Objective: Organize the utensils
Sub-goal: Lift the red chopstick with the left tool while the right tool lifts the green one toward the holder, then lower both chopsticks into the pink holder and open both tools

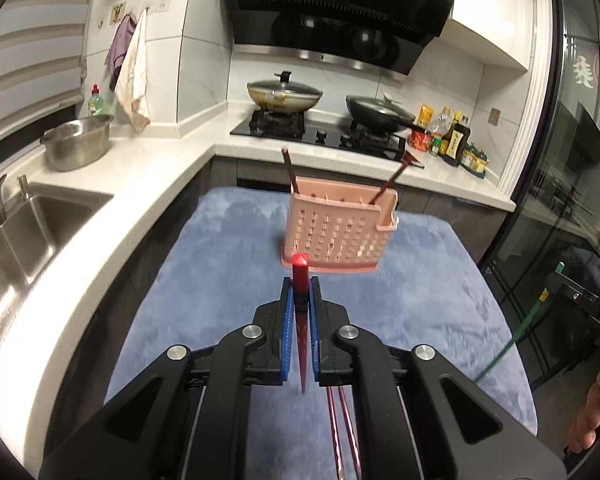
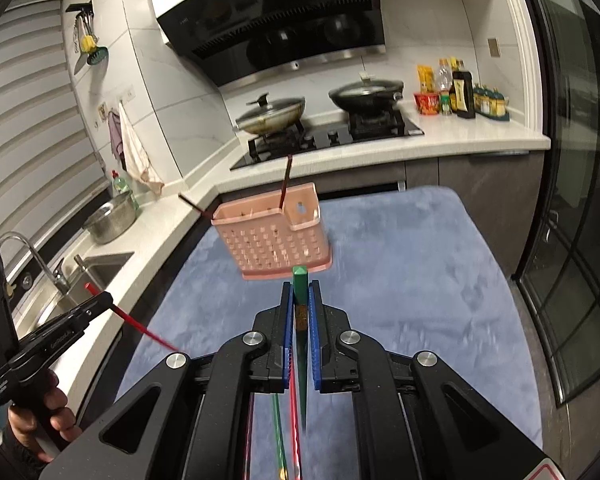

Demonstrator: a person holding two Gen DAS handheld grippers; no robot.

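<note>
A pink perforated utensil basket (image 1: 338, 230) stands on the blue cloth (image 1: 228, 280); it also shows in the right wrist view (image 2: 270, 236). Two dark brown chopsticks (image 1: 290, 170) stick up from it. My left gripper (image 1: 300, 284) is shut on a red chopstick (image 1: 300, 272), held above the cloth just before the basket. My right gripper (image 2: 300, 288) is shut on a green chopstick (image 2: 300, 284), also near the basket. The left gripper (image 2: 100, 300) with the red chopstick (image 2: 140, 326) shows at left in the right wrist view. More chopsticks (image 2: 288, 432) lie on the cloth under the right gripper, and a pair (image 1: 344, 432) under the left.
A white counter (image 1: 148, 168) wraps around with a sink (image 1: 28, 232), a steel bowl (image 1: 78, 142), a stove with two lidded pans (image 1: 284, 94) and bottles (image 1: 452, 136). A glass door (image 1: 580, 160) is at right.
</note>
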